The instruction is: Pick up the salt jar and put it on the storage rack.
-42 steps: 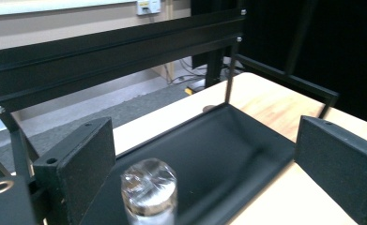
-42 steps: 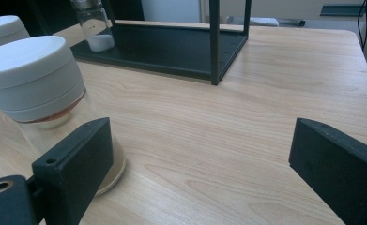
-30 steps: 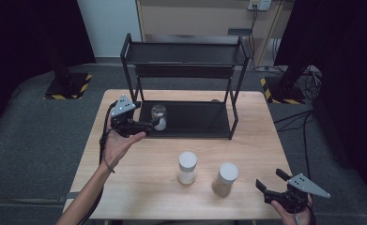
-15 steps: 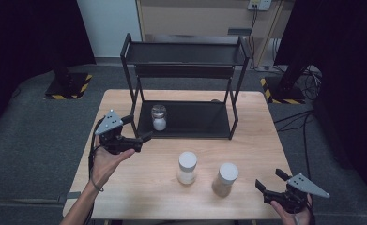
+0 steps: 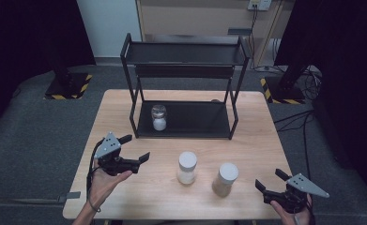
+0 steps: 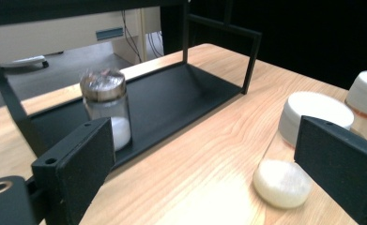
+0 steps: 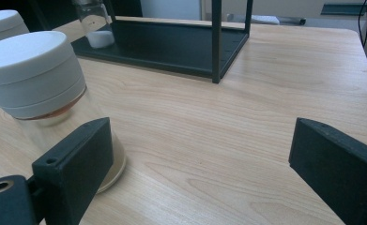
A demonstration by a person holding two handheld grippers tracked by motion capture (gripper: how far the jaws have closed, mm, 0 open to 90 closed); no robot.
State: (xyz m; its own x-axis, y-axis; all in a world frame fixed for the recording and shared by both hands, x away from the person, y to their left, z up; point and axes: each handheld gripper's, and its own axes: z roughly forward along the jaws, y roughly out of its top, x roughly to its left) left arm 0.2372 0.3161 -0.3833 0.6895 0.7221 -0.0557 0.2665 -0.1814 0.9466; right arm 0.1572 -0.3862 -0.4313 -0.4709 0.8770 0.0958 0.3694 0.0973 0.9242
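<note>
Pale wood-grain table bearing a black metal shelf rack. Clear jar with silvery lid and white contents. Two white-lidded jars: one with white contents, the other with tan contents. Black left gripper and right gripper, each carrying a grey plate.

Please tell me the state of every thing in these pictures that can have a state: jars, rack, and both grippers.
Small glass jar with metal lid: upright, closed, on the rack's lower shelf, some white powder inside.
White-lidded glass jar with white contents: upright, closed, on the table.
White-lidded glass jar with brownish contents: upright, closed, on the table.
Black metal two-shelf rack: standing, top shelf bare.
Left gripper: open, holding nothing.
Right gripper: open, holding nothing.
</note>
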